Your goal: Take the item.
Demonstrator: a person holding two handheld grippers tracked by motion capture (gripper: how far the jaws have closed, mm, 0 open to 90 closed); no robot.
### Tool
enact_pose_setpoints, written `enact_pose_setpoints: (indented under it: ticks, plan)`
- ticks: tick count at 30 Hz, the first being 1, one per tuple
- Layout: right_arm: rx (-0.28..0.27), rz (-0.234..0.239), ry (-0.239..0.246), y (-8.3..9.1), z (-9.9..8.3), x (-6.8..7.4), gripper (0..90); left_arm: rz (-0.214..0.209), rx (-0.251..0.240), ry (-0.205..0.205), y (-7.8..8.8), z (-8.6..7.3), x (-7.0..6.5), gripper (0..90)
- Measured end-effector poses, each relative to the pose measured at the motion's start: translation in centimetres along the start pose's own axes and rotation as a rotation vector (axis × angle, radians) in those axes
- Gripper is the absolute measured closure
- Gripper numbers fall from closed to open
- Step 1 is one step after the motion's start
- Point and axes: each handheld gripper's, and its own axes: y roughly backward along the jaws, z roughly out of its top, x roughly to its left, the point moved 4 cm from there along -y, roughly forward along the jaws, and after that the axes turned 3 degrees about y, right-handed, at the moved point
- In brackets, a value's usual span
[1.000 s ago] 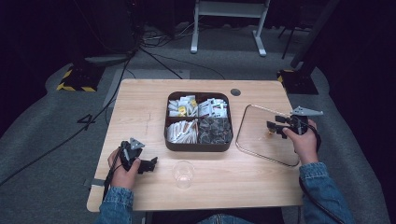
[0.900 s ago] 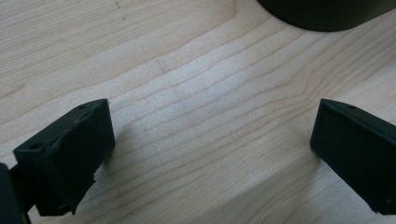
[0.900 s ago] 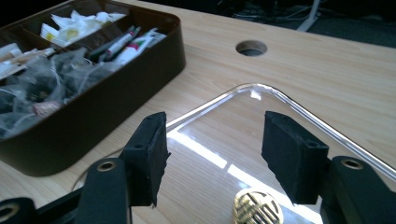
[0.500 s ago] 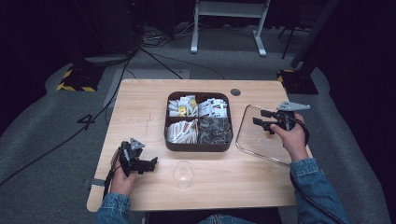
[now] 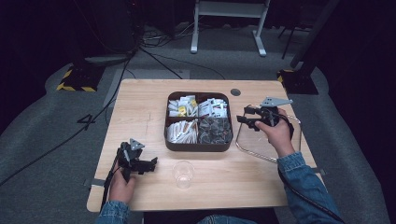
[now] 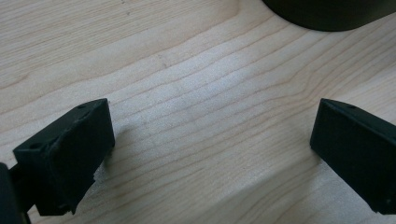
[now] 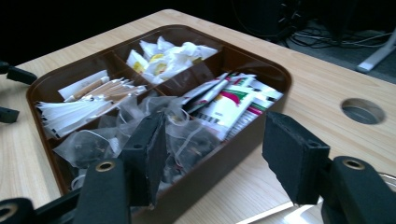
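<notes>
A brown four-part tray (image 5: 197,145) sits mid-table, filled with packets. My right gripper (image 5: 241,117) hovers just off its right edge, pointing at it, jaws open with nothing between them. In the right gripper view that gripper (image 7: 217,151) faces the tray (image 7: 276,73): clear mesh sachets (image 7: 116,135) lie nearest, printed packets (image 7: 229,100) beside them, white sticks (image 7: 81,105) and white-and-yellow packets (image 7: 163,58) lie farther back. My left gripper (image 5: 153,164) rests low at the front left, open; in its own view the gripper (image 6: 210,149) spans bare wood, the tray's corner (image 6: 327,11) ahead.
A clear plastic cup (image 5: 183,173) stands near the front edge between my hands. A transparent lid (image 5: 254,151) lies flat to the right of the tray, under my right hand. A round cable hole (image 5: 235,92) is behind the tray. The floor around is dark, with cables.
My right hand has moved left and slightly up, from over the transparent lid to the tray's right edge. The left hand has stayed put.
</notes>
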Motion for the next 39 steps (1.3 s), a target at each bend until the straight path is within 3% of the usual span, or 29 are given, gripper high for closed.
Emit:
enact_pose_setpoints:
  ticks: [15, 20, 31, 36, 39]
  plan:
    - [0.019, 0.057, 0.031, -2.4, 0.3, 2.7, 40.6, 0.006, -0.002, 0.013, 0.1, -0.1, -0.1, 0.1]
    - [0.029, 0.069, 0.016, -2.9, -0.1, 3.4, 40.2, 0.005, -0.002, 0.013, 0.1, -0.1, -0.1, 0.2]
    - [0.093, 0.129, 0.047, -5.4, -0.7, 5.0, 41.3, 0.004, -0.001, 0.01, 0.1, -0.1, -0.1, 0.2]
    - [0.142, 0.157, 0.066, -7.0, -1.2, 5.6, 46.1, 0.004, -0.001, 0.01, 0.1, -0.1, -0.1, 0.2]
    - [0.179, 0.172, 0.103, -7.8, -1.6, 5.9, 57.2, 0.003, -0.001, 0.01, 0.1, -0.1, -0.1, 0.2]
